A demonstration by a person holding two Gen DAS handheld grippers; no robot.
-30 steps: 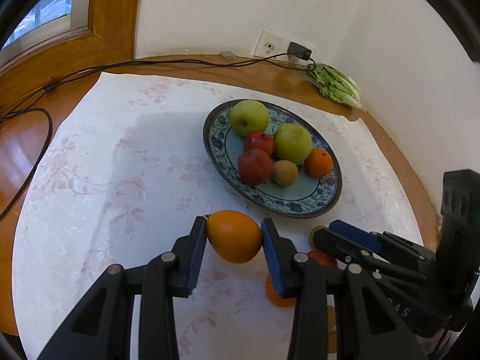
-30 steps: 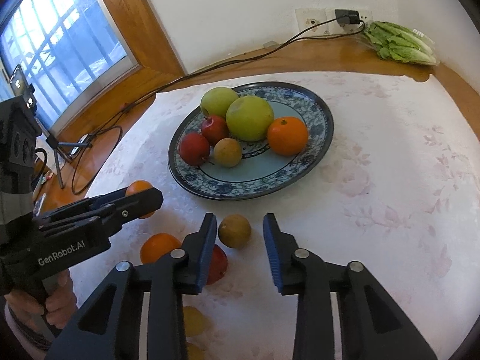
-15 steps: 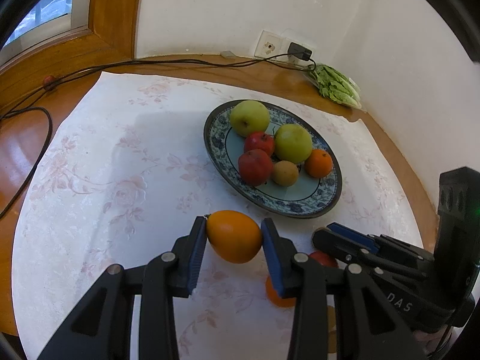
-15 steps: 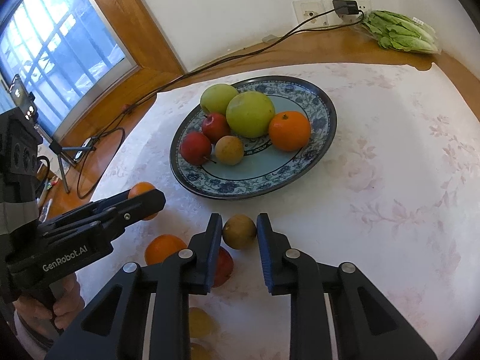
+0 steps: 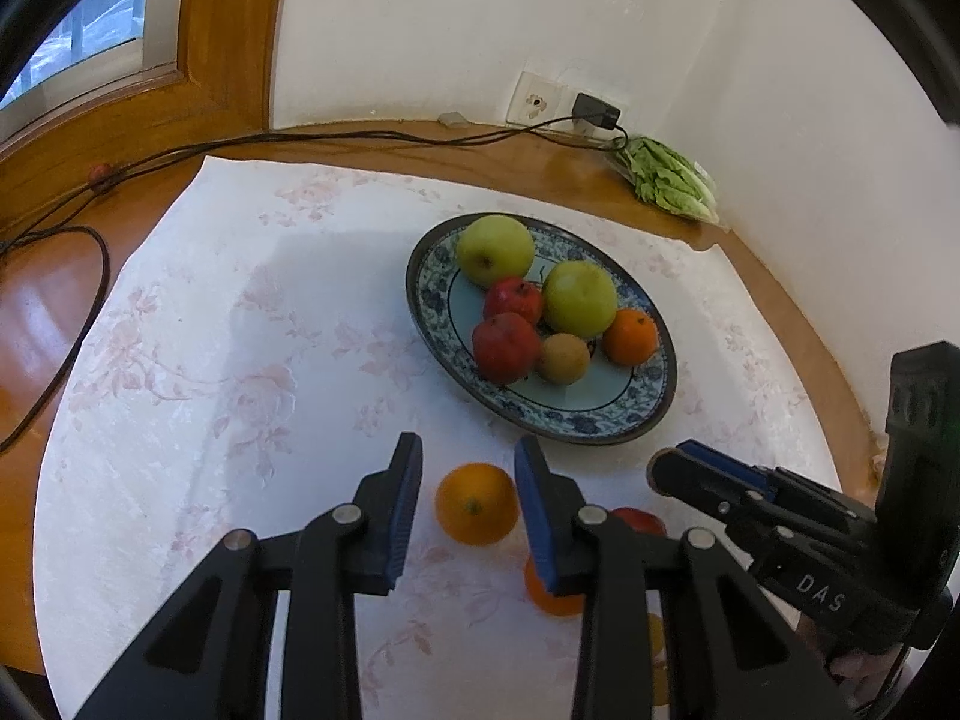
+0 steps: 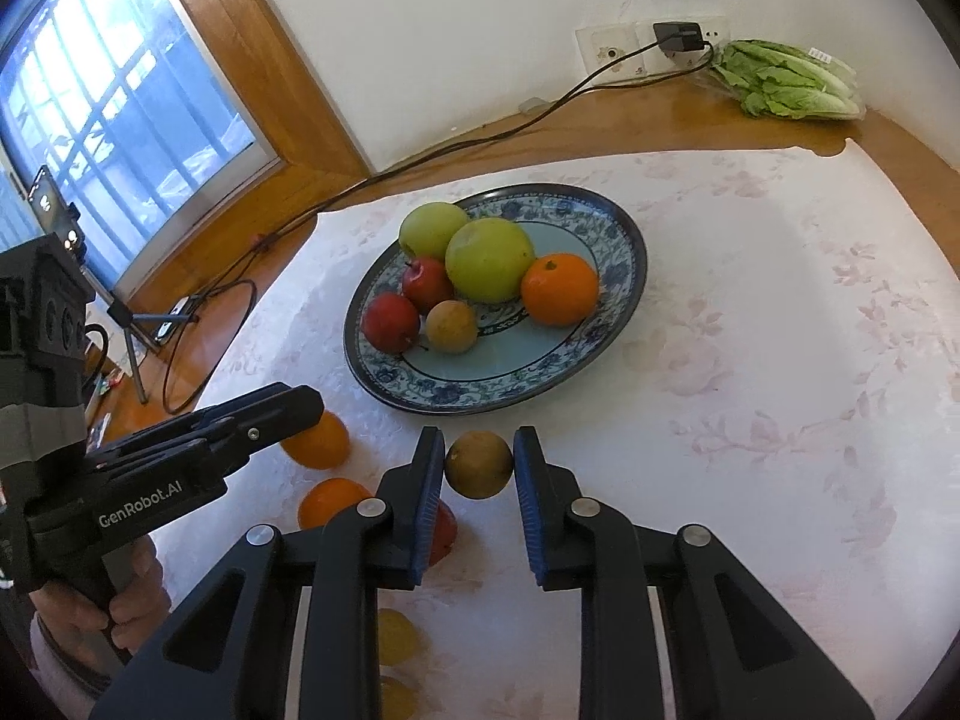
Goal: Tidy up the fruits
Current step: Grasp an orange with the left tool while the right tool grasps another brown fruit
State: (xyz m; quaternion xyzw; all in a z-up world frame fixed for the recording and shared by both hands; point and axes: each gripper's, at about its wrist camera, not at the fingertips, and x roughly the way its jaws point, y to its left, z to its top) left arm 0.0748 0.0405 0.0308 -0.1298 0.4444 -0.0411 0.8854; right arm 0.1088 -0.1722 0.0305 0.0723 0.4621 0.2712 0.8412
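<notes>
Comparing with a second ago: the left gripper (image 5: 468, 501) has let go of the orange (image 5: 476, 503), which was pinched between its pads and now lies on the cloth with a gap on either side.
Left gripper: released, jaws spread wide around the orange, touching neither side of it.
Right gripper (image 6: 479, 471): earlier it stood open around the brown fruit (image 6: 478, 464); now it is clenched on it, both blue pads pressing its sides.
Brown fruit: held just in front of the plate's near rim; whether it rests on the cloth or is lifted I cannot tell.
Plate (image 6: 624, 288): blue patterned, unmoved, carrying two green apples (image 6: 489, 258), two red apples (image 6: 390, 321), one small brown fruit (image 6: 451, 327) and one mandarin (image 6: 559, 288).
Loose fruit: a second orange (image 6: 333, 501) and a red apple (image 6: 443, 531) lie on the cloth just left of the right gripper, partly hidden by its left finger; yellow fruit (image 6: 396, 636) shows lower down between the gripper's arms.
Tablecloth (image 6: 780, 330): white with a faint pink flower print, spread over a wooden table.
Surroundings: a bag of lettuce (image 6: 786, 81) against the wall by the socket (image 6: 612, 51), a black cable (image 5: 180, 153) trailing along the table's far edge, a window at the left.
In the way: each gripper crosses the other's view, the left one covering part of the orange in the right wrist view.
</notes>
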